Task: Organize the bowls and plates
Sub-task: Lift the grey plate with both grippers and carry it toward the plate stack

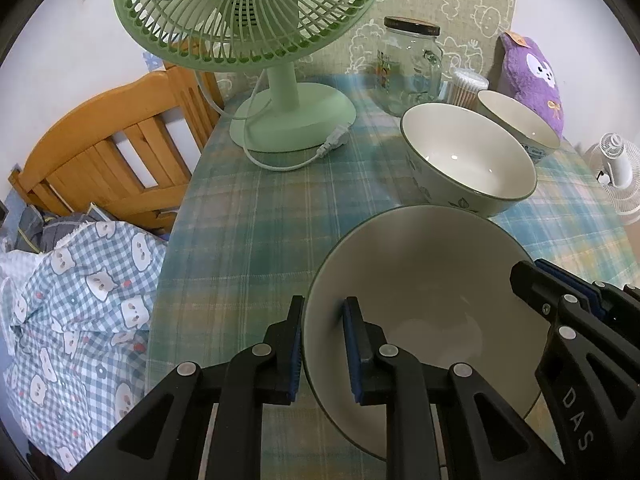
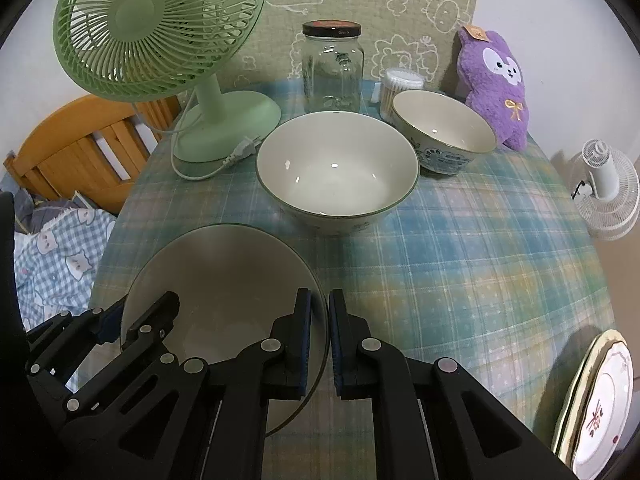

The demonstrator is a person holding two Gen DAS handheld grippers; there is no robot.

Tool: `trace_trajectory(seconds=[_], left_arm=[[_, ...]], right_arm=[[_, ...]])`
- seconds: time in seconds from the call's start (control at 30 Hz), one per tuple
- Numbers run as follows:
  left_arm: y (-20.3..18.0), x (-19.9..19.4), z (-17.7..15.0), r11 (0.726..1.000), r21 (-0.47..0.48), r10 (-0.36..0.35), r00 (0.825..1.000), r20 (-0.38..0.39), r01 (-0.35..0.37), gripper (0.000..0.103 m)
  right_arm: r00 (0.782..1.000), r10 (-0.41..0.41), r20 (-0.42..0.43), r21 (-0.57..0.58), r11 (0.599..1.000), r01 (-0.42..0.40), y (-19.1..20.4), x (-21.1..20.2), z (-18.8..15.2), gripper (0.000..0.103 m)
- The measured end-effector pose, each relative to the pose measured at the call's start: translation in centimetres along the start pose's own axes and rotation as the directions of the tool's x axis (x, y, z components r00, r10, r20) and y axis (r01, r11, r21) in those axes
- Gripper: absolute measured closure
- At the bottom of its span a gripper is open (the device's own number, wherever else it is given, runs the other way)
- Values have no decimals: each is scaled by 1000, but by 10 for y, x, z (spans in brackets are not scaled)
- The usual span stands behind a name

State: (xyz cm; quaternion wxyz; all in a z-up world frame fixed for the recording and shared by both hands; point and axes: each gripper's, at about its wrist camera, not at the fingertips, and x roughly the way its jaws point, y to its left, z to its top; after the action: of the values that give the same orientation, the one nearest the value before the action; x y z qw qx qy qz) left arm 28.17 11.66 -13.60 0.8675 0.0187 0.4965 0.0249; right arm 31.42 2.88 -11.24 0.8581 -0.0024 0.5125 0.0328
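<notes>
Both the left gripper point(image 1: 322, 350) and right gripper point(image 2: 320, 344) clamp opposite rims of the near bowl point(image 1: 432, 280); glazed ceramic, probably slippery, breakable, moderately heavy.

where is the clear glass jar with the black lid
The clear glass jar with the black lid stands at the table's far edge, between the green fan and the tub of cotton swabs.

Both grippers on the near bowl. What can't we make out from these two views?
- Near bowl underside: hidden by its own wall in both views, so contact with the table is unclear.
- Plates: right wrist view only, cut off by the frame edge; count unclear.
- Jar label: left wrist view, blurred.
- Small bowl: left wrist view, partly behind the middle bowl.
</notes>
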Motion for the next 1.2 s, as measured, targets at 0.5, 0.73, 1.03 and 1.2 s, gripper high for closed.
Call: trace_trajectory(seconds=[0.5,0.73,1.03,1.2], left_arm=[[-21,-28,-7,1000,2,-24,1000,15,24,87],[-38,-45,-13,1000,1,-22,999,26,22,87],[-59,-68,-24,1000,-11,-13,999,35,14,87],[-71,-82,-31,1000,-4,-4,999,50,5,87]], right_arm=[[1000,-22,22,5,1000,22,-20,-31,-9,91],[999,-22,35,-2,1000,22,-36,-51,-18,91],[999,-11,41,-24,1000,12,-58,-74,-30,91],[999,-5,46,-25,1000,6,-71,-89,-38,91]])
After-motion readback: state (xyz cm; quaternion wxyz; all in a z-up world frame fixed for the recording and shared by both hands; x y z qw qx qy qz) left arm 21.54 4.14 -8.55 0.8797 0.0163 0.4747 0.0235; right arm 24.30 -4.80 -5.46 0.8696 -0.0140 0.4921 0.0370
